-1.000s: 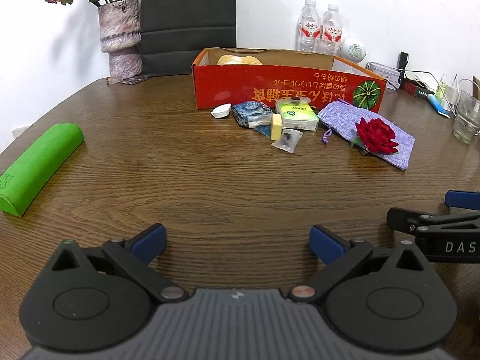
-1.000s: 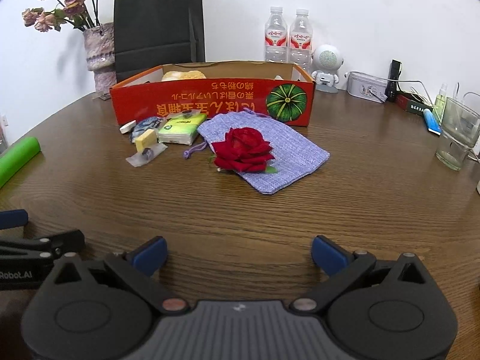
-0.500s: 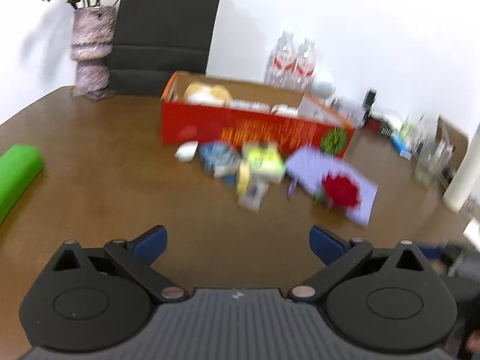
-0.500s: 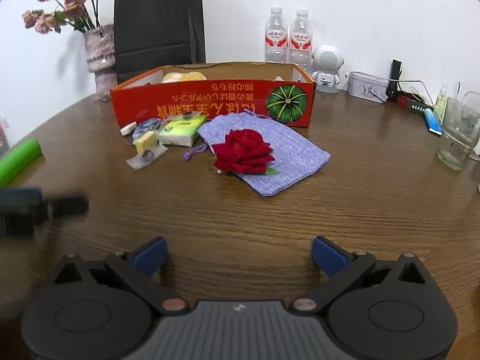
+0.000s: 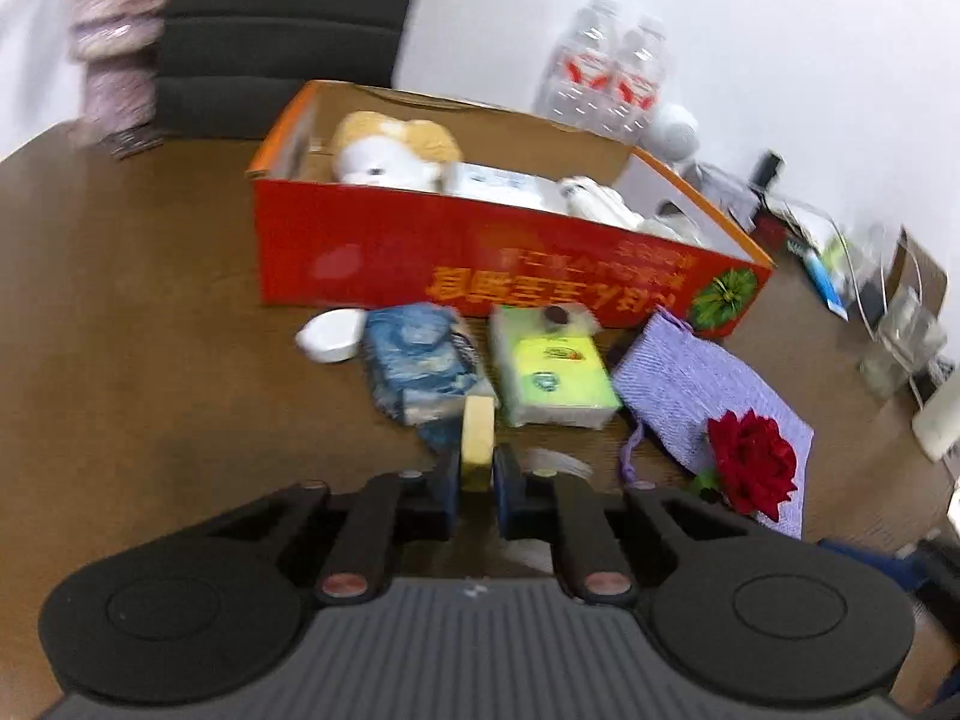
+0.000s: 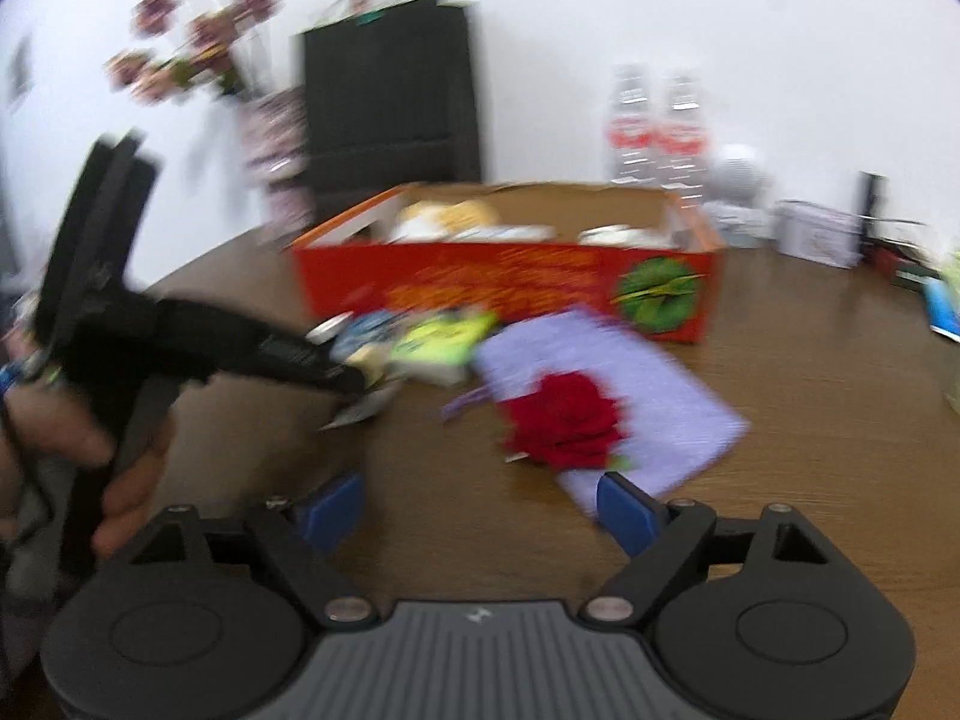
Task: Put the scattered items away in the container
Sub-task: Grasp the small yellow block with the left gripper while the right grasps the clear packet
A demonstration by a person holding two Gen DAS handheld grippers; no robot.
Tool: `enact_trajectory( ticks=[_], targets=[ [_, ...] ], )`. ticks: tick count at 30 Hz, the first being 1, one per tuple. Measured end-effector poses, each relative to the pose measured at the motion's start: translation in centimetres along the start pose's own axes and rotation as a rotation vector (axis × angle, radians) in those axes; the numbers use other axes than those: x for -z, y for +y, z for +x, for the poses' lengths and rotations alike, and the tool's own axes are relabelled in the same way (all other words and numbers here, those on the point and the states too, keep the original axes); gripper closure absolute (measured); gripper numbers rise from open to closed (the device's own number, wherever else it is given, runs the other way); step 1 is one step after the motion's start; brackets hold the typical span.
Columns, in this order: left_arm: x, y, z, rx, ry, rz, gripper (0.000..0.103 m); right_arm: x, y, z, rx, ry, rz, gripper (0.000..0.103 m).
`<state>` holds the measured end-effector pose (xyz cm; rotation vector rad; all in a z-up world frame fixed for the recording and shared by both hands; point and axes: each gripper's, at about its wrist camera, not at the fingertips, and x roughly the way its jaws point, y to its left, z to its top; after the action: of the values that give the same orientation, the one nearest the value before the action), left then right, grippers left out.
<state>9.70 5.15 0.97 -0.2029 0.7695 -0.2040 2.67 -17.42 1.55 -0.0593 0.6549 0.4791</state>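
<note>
Left wrist: left tool (image 5: 478,483) clamped on yellow block (image 5: 477,441); right tool (image 6: 480,507) closing, nothing between; box (image 5: 456,267) lettering blurred, unreadable.

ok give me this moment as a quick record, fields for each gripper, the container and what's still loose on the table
left gripper: shut on the yellow block
right gripper: closing, nothing between its jaws, near the red rose
container: red cardboard box, plush toy inside
still loose: white cap, blue packet, green tissue pack, purple pouch, rose
</note>
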Motion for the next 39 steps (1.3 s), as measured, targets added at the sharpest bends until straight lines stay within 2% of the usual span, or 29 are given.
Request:
enact_trajectory(
  ticks=[5, 8, 11, 12, 13, 14, 15, 20, 23, 25, 26, 33, 39],
  targets=[
    [2.1, 3.0, -5.1, 0.002, -0.112, -0.127, 0.091, -1.6, 3.1, 3.1, -0.071, 0.047, -0.049, 0.028],
    [3.0, 4.2, -6.4, -0.045, -0.150, -0.157, 0.091, -3.2, 3.9, 6.3, -0.050, 0.091, -0.016, 0.047],
    [3.8, 4.5, -6.5, -0.155, -0.217, -0.152, 0.091, -3.7, 4.0, 7.8, -0.016, 0.056, 0.023, 0.060],
    [3.8, 4.4, -6.2, -0.179, -0.217, -0.139, 0.091, -3.8, 4.0, 8.0, -0.007, 0.047, 0.030, 0.061],
    [3.7, 4.3, -6.0, -0.180, -0.200, -0.137, 0.091, -3.8, 3.9, 8.1, -0.005, 0.042, 0.038, 0.062],
    [3.6, 4.5, -6.1, -0.157, -0.198, -0.141, 0.091, -3.9, 3.8, 8.1, -0.006, 0.039, 0.046, 0.068],
    [3.6, 4.5, -6.2, -0.128, -0.197, -0.149, 0.091, -3.8, 3.8, 8.2, 0.002, 0.036, 0.043, 0.081],
    [3.8, 4.5, -6.1, -0.126, -0.177, -0.142, 0.091, -3.6, 4.1, 8.2, 0.033, 0.023, -0.002, 0.081],
    [3.9, 4.7, -5.9, -0.111, -0.166, -0.150, 0.091, -4.0, 4.3, 8.6, 0.036, 0.028, -0.018, 0.074],
    [3.9, 4.7, -5.9, -0.107, -0.160, -0.148, 0.091, -4.1, 4.4, 8.9, 0.040, 0.021, -0.035, 0.077],
    [4.0, 4.6, -5.8, -0.101, -0.155, -0.149, 0.091, -4.0, 4.6, 9.0, 0.054, 0.014, -0.051, 0.086],
    [4.2, 4.4, -5.5, -0.090, -0.140, -0.143, 0.091, -2.5, 5.1, 6.8, 0.060, 0.008, -0.097, 0.091],
    [4.3, 3.9, -5.1, -0.096, -0.130, -0.112, 0.091, -0.8, 3.8, 3.8, 0.037, -0.034, -0.010, 0.094]
  ],
)
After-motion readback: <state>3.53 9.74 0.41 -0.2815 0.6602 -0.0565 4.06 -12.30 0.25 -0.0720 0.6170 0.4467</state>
